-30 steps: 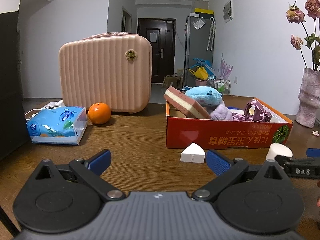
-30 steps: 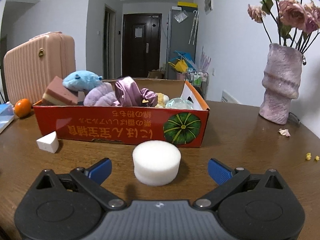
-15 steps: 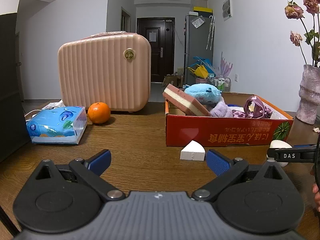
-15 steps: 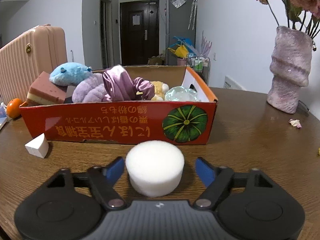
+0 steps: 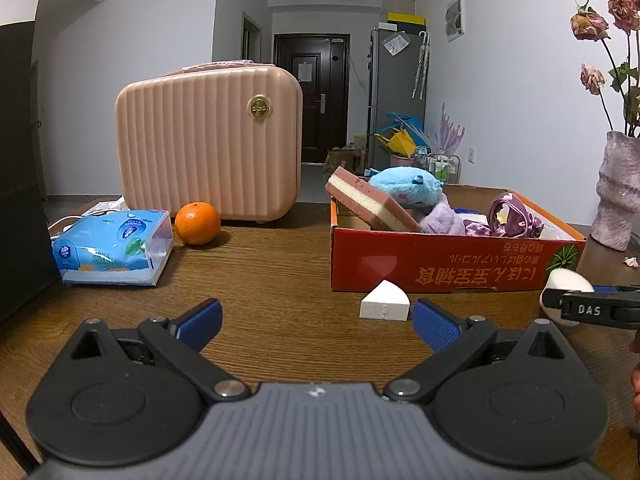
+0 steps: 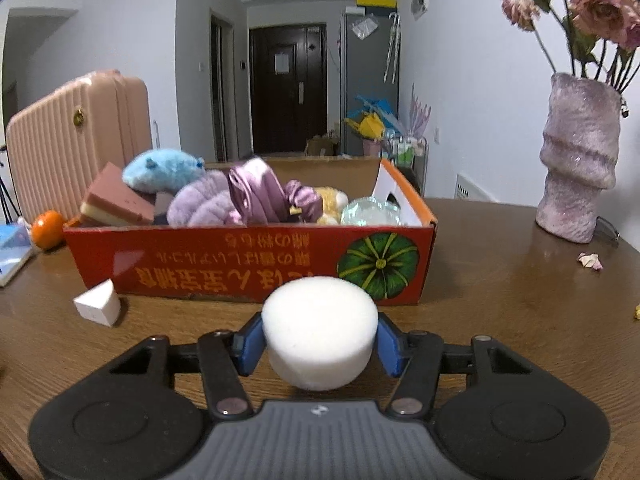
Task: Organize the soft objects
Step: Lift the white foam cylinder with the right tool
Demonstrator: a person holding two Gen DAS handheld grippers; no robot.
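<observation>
A white round sponge (image 6: 320, 320) sits between the blue pads of my right gripper (image 6: 320, 338). The jaws are closing and both pads touch its sides. In the left wrist view the same sponge (image 5: 566, 282) shows at the far right behind the right gripper's black finger (image 5: 600, 310). My left gripper (image 5: 316, 320) is open with nothing in it, low over the table. A white wedge sponge (image 5: 385, 307) lies just ahead of its right finger. The red cardboard box (image 6: 224, 268) holds a pink-and-cream sponge, a blue plush toy, purple fluffy items and satin scrunchies.
A pink ribbed case (image 5: 208, 144), an orange (image 5: 197, 218) and a blue tissue pack (image 5: 112, 248) stand at the left of the wooden table. A purple vase (image 6: 576, 160) with dried roses stands at the right, with petals (image 6: 590, 260) near it.
The right gripper's jaws have come in from wide open until both pads touch the round sponge. The left gripper has stayed where it was, open.
</observation>
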